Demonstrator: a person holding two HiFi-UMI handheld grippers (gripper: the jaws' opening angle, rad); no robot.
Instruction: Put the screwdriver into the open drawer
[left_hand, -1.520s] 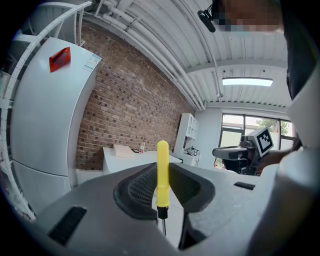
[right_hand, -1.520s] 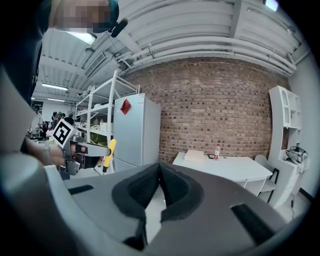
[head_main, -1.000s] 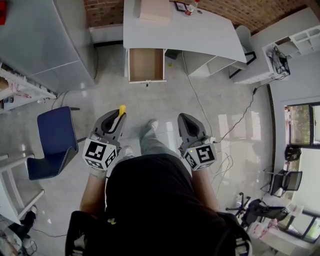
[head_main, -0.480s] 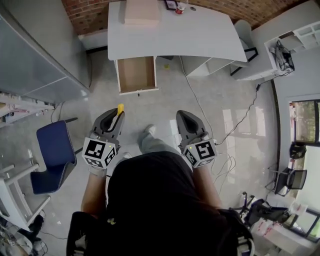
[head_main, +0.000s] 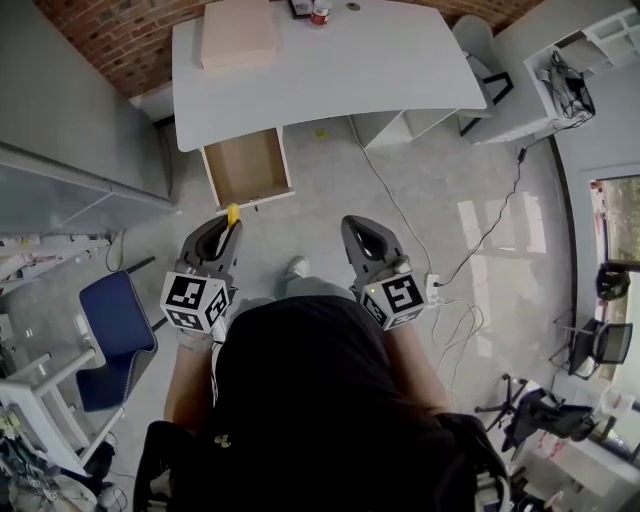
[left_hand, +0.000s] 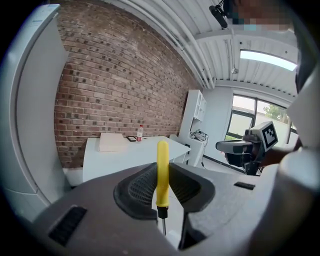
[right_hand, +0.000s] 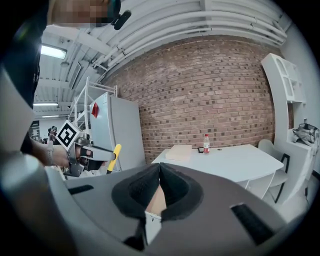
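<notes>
Yellow-handled screwdriver (left_hand: 162, 170) is clamped upright in the left tool (head_main: 226, 226), with its handle tip poking out past the jaws. The open drawer (head_main: 247, 168) under the white surface (head_main: 330, 60) is seen just ahead of it. The right tool (head_main: 362, 232) is closed, nothing gripped.

One screwdriver (head_main: 233, 213), one drawer (head_main: 246, 168), one bottle (head_main: 320, 12)
</notes>
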